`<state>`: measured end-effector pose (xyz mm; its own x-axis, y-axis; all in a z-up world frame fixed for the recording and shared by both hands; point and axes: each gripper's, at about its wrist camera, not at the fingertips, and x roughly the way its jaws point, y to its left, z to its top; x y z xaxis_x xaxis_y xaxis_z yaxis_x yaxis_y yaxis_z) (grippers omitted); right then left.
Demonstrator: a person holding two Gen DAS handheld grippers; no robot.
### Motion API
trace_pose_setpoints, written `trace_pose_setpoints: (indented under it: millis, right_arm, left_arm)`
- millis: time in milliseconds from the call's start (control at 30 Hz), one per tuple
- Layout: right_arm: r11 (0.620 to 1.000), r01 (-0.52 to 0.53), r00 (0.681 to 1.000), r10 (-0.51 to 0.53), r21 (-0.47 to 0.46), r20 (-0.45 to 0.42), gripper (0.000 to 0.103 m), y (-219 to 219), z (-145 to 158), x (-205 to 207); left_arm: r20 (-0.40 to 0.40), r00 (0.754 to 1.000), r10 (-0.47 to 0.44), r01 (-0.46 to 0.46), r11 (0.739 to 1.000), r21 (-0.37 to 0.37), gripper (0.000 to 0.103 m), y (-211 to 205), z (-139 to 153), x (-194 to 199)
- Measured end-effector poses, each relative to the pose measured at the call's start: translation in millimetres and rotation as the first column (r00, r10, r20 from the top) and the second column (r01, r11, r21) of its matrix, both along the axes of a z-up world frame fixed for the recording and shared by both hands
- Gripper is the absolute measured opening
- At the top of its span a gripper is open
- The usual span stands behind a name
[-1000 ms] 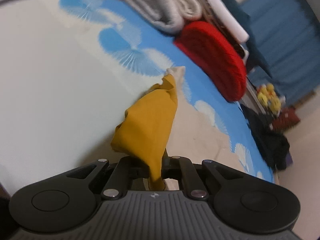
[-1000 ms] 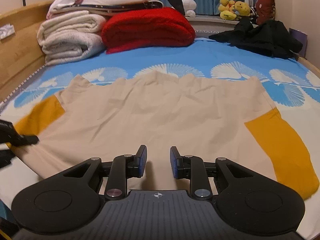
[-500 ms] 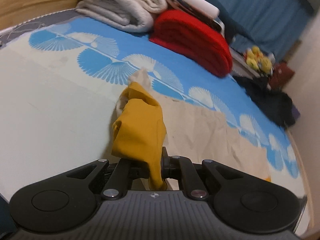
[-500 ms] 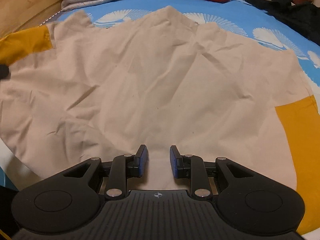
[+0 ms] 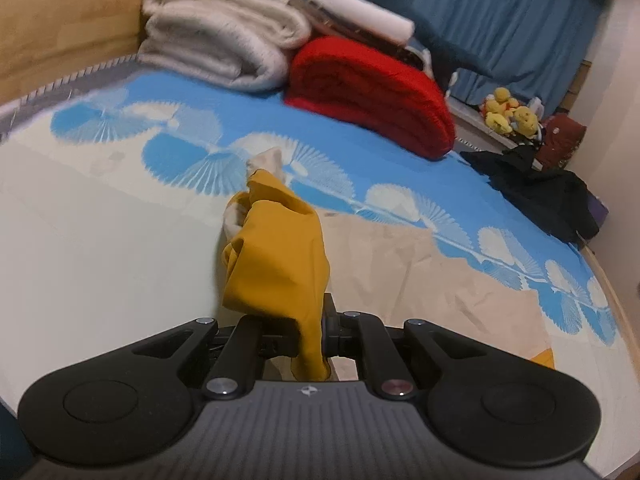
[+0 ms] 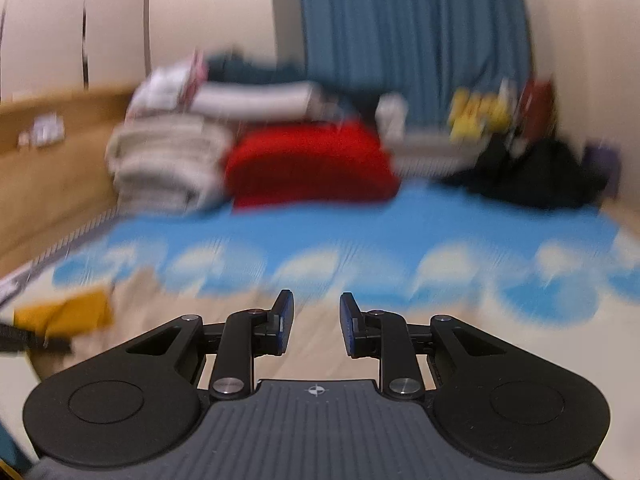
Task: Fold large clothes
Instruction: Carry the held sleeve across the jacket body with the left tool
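A large beige shirt (image 5: 432,280) with mustard-yellow sleeves lies spread on the bed. My left gripper (image 5: 310,332) is shut on the left yellow sleeve (image 5: 276,256) and holds it bunched up above the bed. The other yellow sleeve end (image 5: 542,358) shows at the right. My right gripper (image 6: 316,320) is open and empty, above the shirt's near part (image 6: 320,300). The right wrist view is motion-blurred. In it the held yellow sleeve (image 6: 68,312) and the left gripper's dark tip (image 6: 24,340) show at the far left.
The bed has a blue sheet with white fans (image 5: 280,120). At its head lie folded white blankets (image 5: 224,44), a red blanket (image 5: 372,92) and a dark clothes heap (image 5: 548,196). A wooden headboard (image 5: 60,28) is left. Blue curtains (image 5: 500,20) and yellow plush toys (image 5: 508,116) stand behind.
My left gripper has kept the yellow sleeve and swung further toward the shirt's body. My right gripper has tilted up quickly from looking down at the shirt to facing the head of the bed.
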<state>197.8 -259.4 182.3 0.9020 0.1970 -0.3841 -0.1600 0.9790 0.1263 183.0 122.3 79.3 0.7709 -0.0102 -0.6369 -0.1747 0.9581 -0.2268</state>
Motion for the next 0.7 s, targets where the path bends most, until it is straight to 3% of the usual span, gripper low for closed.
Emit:
trace_pose_setpoints:
  millis: [100, 167, 267, 333, 433, 533, 633, 700]
  right_arm:
    - [0.997, 0.066, 0.996, -0.063, -0.037, 0.067, 0.026, -49.3, 14.0, -5.3]
    - [0.991, 0.13, 0.99, -0.128, -0.04, 0.052, 0.026, -80.0, 7.6, -8.7]
    - [0.977, 0.192, 0.981, -0.194, -0.088, -0.008, 0.026, -110.6, -3.6, -16.0]
    - [0.973, 0.209, 0.978, -0.205, -0.1, 0.042, 0.026, -123.2, 3.1, -28.6]
    - [0.972, 0.205, 0.979, -0.203, -0.113, 0.026, 0.026, -141.3, 3.1, -40.2]
    - [0.972, 0.198, 0.98, -0.197, -0.13, 0.021, 0.026, -152.2, 0.3, -49.3]
    - [0.97, 0.206, 0.978, -0.208, -0.129, 0.002, 0.026, -164.7, -3.8, -60.2]
    - [0.97, 0.21, 0.977, -0.213, -0.123, -0.015, 0.026, -172.7, -6.9, -60.2]
  left_arm:
    - [0.055, 0.997, -0.045, 0.042, 0.998, 0.052, 0.008, -35.1, 16.1, -2.0]
    - [0.114, 0.986, -0.122, 0.107, 0.986, 0.125, 0.008, -70.6, 28.9, -5.7]
    - [0.167, 0.952, -0.257, 0.221, 0.953, 0.21, 0.008, -129.8, 38.7, -12.3]
    - [0.185, 0.917, -0.353, 0.301, 0.918, 0.26, 0.008, -170.8, 39.7, -17.5]
    - [0.2, 0.845, -0.496, 0.421, 0.848, 0.322, 0.008, -235.1, 33.1, -28.0]
    - [0.165, 0.77, -0.617, 0.551, 0.773, 0.315, 0.008, -292.8, 11.7, -35.1]
    - [0.075, 0.683, -0.727, 0.683, 0.672, 0.286, 0.008, -341.7, -17.8, -35.3]
    - [-0.034, 0.617, -0.786, 0.771, 0.595, 0.227, 0.015, -367.6, -44.7, -28.3]
